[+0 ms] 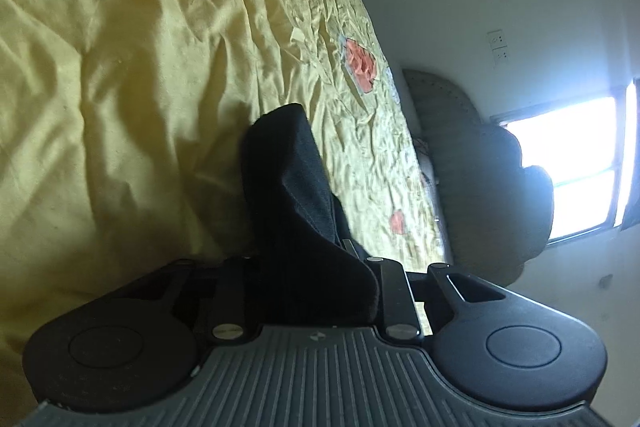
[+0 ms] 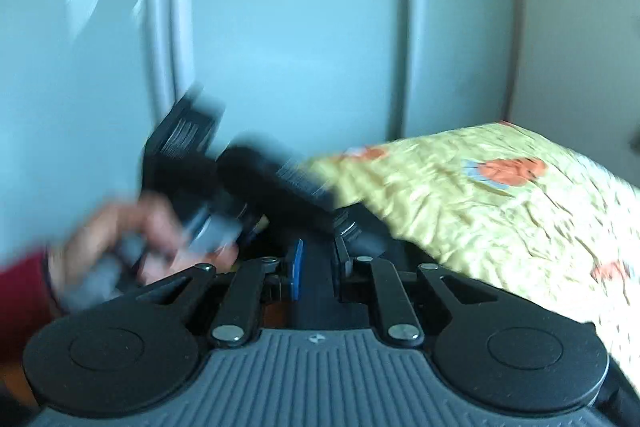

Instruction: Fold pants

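In the left wrist view the black pants [image 1: 288,179] lie bunched over the yellow bedsheet [image 1: 120,87]. My left gripper [image 1: 308,239] is shut on a fold of them, and the cloth hides both fingertips. The right wrist view is blurred. There my right gripper [image 2: 320,259] stands nearly shut, with dark pants cloth [image 2: 276,187] running up and left out of the narrow gap beside its blue pad [image 2: 297,267]. A hand [image 2: 120,227] with a red sleeve [image 2: 20,287] holds the other gripper's body [image 2: 180,139] at the left, above the bed's edge.
The bed [image 2: 480,211] has a crumpled yellow sheet with orange patches. Pale wardrobe doors [image 2: 280,47] stand behind it. Past the bed's far edge are a grey-dark heap [image 1: 480,187], a bright window [image 1: 580,167] and a wall socket [image 1: 498,47].
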Available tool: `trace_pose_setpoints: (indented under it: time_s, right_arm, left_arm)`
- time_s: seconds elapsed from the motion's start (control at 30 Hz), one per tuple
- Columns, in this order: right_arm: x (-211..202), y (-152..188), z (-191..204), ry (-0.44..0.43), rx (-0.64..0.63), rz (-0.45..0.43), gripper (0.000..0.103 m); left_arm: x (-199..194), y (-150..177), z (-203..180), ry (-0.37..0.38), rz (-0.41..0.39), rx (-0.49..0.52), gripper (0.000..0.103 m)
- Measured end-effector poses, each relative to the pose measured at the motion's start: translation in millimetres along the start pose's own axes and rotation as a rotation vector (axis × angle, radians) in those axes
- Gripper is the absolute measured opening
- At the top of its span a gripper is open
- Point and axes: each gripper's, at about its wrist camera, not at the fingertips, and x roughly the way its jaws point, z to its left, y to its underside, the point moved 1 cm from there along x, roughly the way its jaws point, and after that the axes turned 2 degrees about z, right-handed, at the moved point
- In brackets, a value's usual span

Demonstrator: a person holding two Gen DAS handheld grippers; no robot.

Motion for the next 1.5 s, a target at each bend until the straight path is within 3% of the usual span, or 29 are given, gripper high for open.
trace_pose_setpoints:
  time_s: [0.07, 0.13, 0.23, 0.4, 0.57, 0.7, 0.9, 1.13, 1.5]
  right_arm:
    - [11.2, 2.4, -18.8, 0.073, 0.053, 0.031, 0.014]
    - [34.3, 15.1, -29.6, 0.146, 0.084, 0.128, 0.014]
    - [66.8, 35.8, -30.3, 0.129, 0.095, 0.247, 0.014]
    - [44.7, 32.8, -35.3, 0.153, 0.144, 0.12, 0.014]
    - [40.1, 27.9, -39.8, 0.124, 0.176, 0.071, 0.015]
    - [14.8, 32.0, -46.6, 0.137, 0.223, 0.009, 0.015]
    - [-37.1, 42.3, -65.5, 0.149, 0.323, -0.088, 0.015]
    - [-98.0, 60.0, -87.5, 0.231, 0.386, -0.18, 0.015]
    - [-161.2, 109.1, -141.8, 0.324, 0.548, -0.251, 0.015]
  left_arm:
    - [-1.0, 1.8, -3.3, -0.025, -0.019, 0.037, 0.026]
    - [-1.5, 4.5, -9.8, -0.061, -0.038, 0.092, 0.026]
    - [-2.6, 10.7, -23.2, -0.13, -0.066, 0.195, 0.025]
    - [-14.9, 33.0, -56.3, -0.211, -0.13, 0.396, 0.024]
    - [-18.0, 68.4, -99.4, -0.2, -0.176, 0.574, 0.024]
    - [-17.8, 93.1, -122.0, -0.212, -0.198, 0.634, 0.025]
    - [-7.9, 121.9, -163.5, -0.157, -0.202, 0.704, 0.026]
    - [5.3, 180.5, -213.8, -0.102, -0.194, 0.858, 0.032]
    - [59.4, 263.7, -260.2, -0.028, -0.105, 1.009, 0.038]
